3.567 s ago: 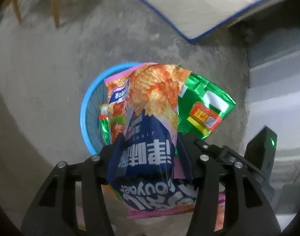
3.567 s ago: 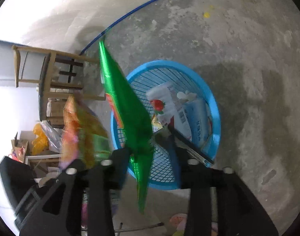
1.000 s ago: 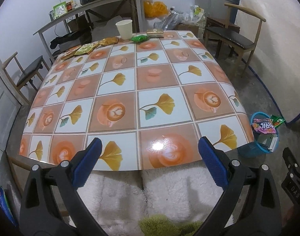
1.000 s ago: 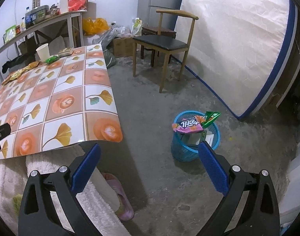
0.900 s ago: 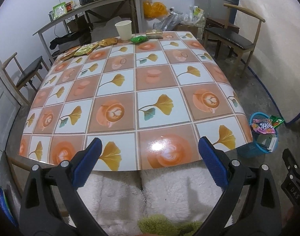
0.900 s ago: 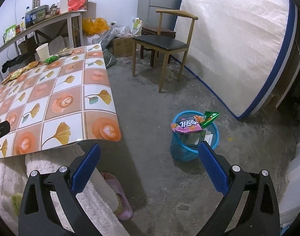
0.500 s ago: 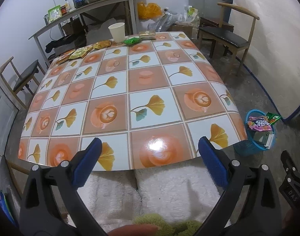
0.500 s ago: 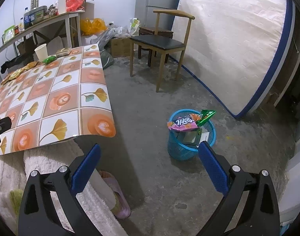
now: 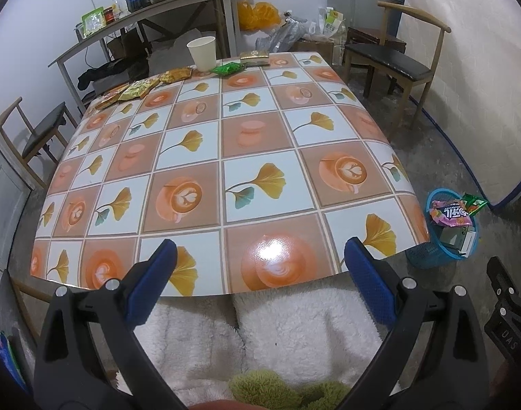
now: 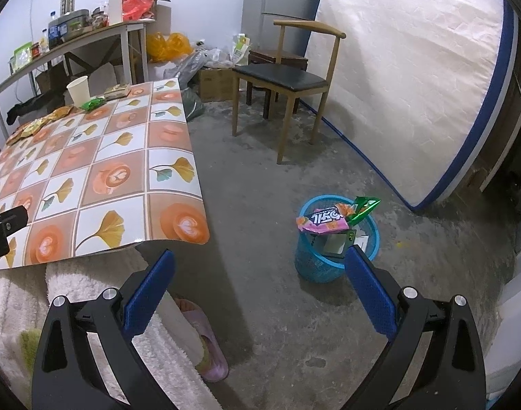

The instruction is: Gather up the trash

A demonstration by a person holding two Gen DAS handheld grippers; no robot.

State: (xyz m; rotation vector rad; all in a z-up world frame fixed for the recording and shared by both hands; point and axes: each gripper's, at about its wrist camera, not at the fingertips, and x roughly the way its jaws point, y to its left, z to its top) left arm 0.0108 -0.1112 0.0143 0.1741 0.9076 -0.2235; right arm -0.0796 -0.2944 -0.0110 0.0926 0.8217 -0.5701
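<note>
Both the left tool (image 9: 257, 266) and right tool (image 10: 258, 275) gape wide, holding nothing. Wrappers (image 10: 323, 220) fill the blue basket (image 10: 315, 266) on the floor beside the bench (image 9: 205, 157); more packets (image 9: 137, 89) lie along its far edge.

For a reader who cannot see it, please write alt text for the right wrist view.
An open black two-finger right gripper with blue pads, holding nothing, points at a grey concrete floor where a blue plastic mesh trash basket holds a pink snack bag and a green foil wrapper. A table with a leaf-patterned tablecloth is at left.
</note>
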